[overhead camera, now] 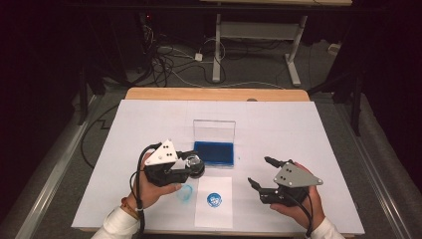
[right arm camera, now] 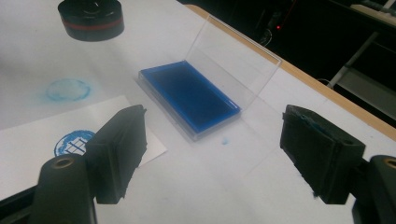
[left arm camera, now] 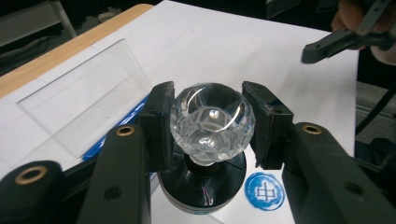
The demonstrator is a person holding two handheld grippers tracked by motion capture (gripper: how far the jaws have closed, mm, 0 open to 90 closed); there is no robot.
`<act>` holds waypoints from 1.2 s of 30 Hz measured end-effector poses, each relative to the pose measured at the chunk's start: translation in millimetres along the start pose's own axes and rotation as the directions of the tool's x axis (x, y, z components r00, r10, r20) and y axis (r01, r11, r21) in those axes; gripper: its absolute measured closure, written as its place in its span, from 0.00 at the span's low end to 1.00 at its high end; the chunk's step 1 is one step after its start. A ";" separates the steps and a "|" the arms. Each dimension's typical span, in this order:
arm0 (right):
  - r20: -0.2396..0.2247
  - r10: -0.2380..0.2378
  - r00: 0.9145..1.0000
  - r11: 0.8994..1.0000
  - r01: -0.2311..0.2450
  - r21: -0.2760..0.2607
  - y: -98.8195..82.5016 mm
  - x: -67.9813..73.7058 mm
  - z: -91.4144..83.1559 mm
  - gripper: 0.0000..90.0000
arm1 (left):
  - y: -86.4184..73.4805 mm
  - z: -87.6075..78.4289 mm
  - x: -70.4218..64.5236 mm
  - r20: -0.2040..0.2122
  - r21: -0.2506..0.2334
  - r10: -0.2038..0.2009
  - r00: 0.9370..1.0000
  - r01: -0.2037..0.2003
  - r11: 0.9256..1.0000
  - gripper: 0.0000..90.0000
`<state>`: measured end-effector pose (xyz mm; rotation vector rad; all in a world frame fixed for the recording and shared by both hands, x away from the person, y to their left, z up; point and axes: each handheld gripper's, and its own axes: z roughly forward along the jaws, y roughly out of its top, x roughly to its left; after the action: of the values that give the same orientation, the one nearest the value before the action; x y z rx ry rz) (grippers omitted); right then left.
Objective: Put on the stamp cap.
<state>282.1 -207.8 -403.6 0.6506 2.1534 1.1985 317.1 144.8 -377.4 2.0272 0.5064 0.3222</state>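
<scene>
My left gripper (overhead camera: 191,165) is shut on the clear faceted knob of a round stamp (left arm camera: 212,119) with a black base, held just left of the ink pad. The stamp's base (right arm camera: 91,18) has a red band. The blue ink pad (overhead camera: 214,152) lies in a clear case with its lid (overhead camera: 214,130) standing up behind it. A white paper sheet (overhead camera: 214,216) near the front edge bears a round blue print (overhead camera: 214,200). My right gripper (overhead camera: 260,171) hovers to the right of the pad, open, with nothing between its pads (right arm camera: 119,149).
A faint blue ring (overhead camera: 185,193) marks the white table cover (overhead camera: 298,129) left of the paper. A small blue spot (right arm camera: 224,140) lies near the pad's corner. A wooden table edge (overhead camera: 216,93) runs along the far side, with cables and a desk frame on the floor beyond.
</scene>
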 end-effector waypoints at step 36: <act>0.058 0.027 0.998 0.999 -0.030 0.042 -24.9 -11.9 -13.9 0.25 | -6.9 -14.1 23.0 -0.100 0.021 -0.005 0.995 0.007 1.000 0.61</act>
<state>277.7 -235.6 -416.4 0.7276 2.1332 1.1374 329.8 169.6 -376.3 2.0371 0.5797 0.4179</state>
